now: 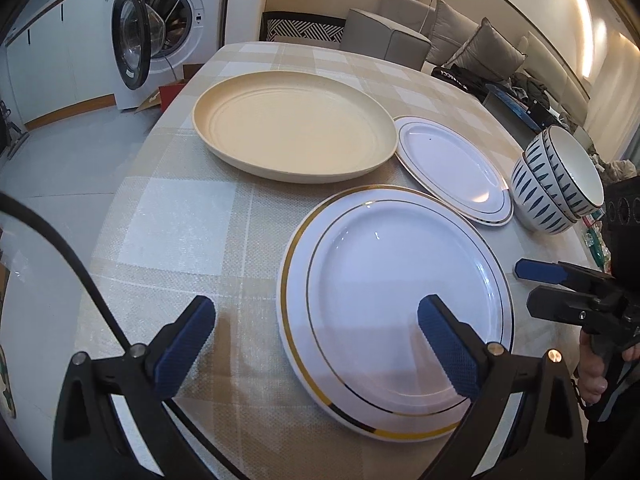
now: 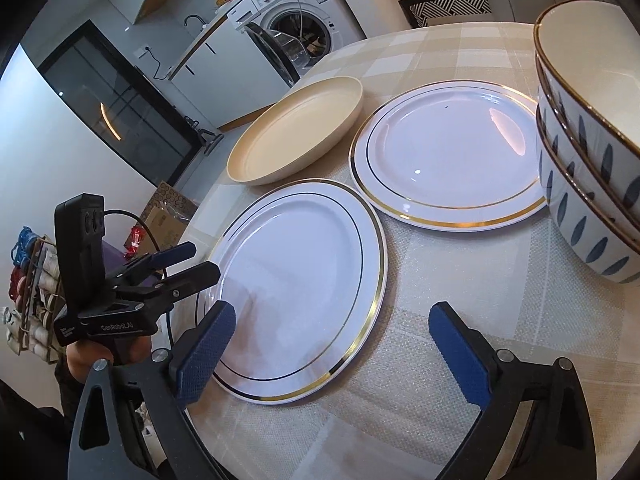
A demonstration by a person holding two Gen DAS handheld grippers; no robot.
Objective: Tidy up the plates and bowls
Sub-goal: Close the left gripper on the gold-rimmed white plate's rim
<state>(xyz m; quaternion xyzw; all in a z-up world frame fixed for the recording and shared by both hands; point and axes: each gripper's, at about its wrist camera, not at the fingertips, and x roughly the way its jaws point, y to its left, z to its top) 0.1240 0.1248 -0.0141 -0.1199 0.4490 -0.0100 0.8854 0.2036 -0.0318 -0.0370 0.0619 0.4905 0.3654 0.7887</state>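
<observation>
Nearest to me on the checked tablecloth lies a white plate with a gold rim (image 1: 396,308) (image 2: 296,292). Behind it are a second gold-rimmed white plate (image 1: 452,168) (image 2: 448,152) and a large cream plate (image 1: 292,132) (image 2: 296,132). A stack of white bowls with blue leaf marks (image 1: 560,184) (image 2: 588,168) stands at the right. My left gripper (image 1: 316,344) (image 2: 188,264) is open, its right finger above the near plate's front part. My right gripper (image 2: 334,356) (image 1: 534,286) is open too, hovering at that plate's right edge. Neither holds anything.
A washing machine (image 1: 160,28) with its door open stands beyond the table's left edge, with cardboard boxes (image 2: 164,216) on the floor. A grey sofa with cushions (image 1: 460,36) is behind the table. A hand (image 1: 596,368) grips the right tool.
</observation>
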